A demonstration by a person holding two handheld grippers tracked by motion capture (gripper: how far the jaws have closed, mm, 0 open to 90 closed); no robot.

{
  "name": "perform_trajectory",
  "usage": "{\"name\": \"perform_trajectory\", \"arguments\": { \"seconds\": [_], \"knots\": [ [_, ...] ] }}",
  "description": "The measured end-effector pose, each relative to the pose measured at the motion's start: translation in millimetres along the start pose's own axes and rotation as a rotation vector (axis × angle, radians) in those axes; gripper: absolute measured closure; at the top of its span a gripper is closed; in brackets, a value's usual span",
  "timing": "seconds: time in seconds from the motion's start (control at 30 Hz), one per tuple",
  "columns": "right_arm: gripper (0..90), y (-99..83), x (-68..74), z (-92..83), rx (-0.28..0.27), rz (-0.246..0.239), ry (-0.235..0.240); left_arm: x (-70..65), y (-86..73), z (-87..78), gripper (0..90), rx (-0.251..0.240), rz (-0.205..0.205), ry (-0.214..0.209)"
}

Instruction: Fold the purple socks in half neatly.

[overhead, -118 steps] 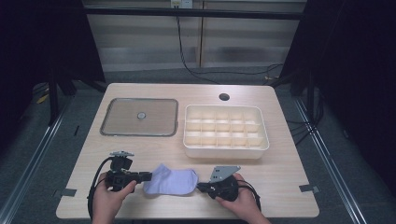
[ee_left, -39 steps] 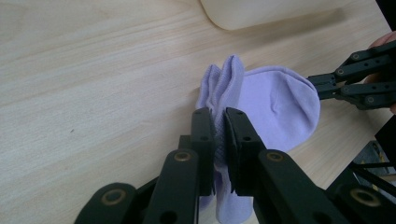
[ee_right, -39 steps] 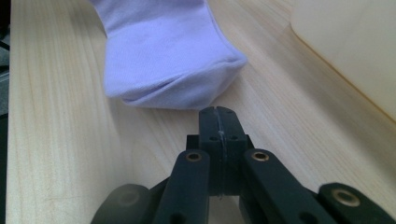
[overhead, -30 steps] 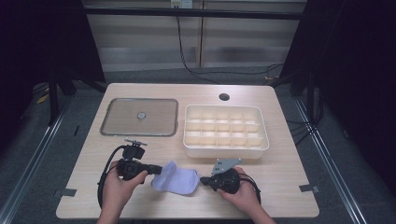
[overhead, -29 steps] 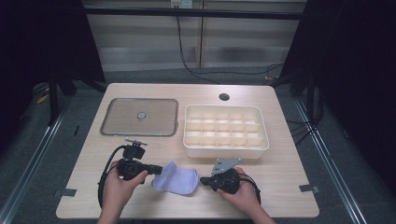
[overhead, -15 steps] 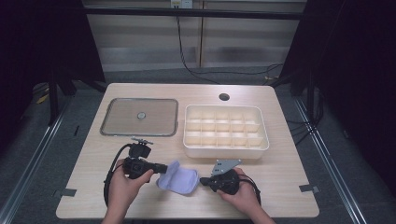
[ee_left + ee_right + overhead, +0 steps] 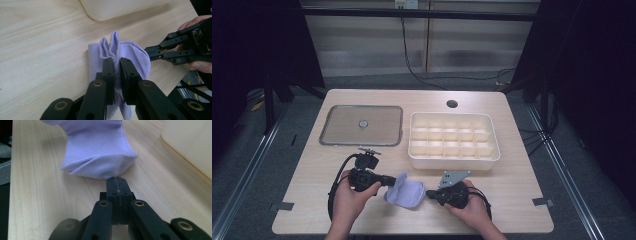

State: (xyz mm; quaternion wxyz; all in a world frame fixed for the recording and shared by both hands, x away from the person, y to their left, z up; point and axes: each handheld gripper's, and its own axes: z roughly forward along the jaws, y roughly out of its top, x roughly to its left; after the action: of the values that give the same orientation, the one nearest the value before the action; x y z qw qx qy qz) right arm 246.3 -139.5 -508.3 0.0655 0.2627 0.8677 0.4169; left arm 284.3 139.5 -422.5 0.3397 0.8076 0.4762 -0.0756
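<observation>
We fold the lavender sock on the table

The left gripper [image 7: 117, 72] has its fingers [image 7: 108, 75] clenched on a bunched fold of the lavender sock [image 7: 404, 190], which lies on the table [image 7: 512, 175] near its front edge, between our two hands and in front of the cream compartment tray [image 7: 454, 159]. The right gripper [image 7: 117, 185] rests with fingers pressed together on nothing, its tips just short of the sock's rounded end. We judge the fold is mid-way; next, the left should carry its fold across while the right pins or grips that end.
</observation>
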Motion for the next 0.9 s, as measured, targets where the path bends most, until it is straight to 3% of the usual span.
{"name": "perform_trajectory", "arguments": {
  "seconds": [0.9],
  "knots": [
    [90.0, 0.0, 1.3, 0.0, 0.001, 0.000, -0.005, -11.2, 6.9, 14.9, 82.7, 0.024, 0.028, -0.007]
  ]
}}
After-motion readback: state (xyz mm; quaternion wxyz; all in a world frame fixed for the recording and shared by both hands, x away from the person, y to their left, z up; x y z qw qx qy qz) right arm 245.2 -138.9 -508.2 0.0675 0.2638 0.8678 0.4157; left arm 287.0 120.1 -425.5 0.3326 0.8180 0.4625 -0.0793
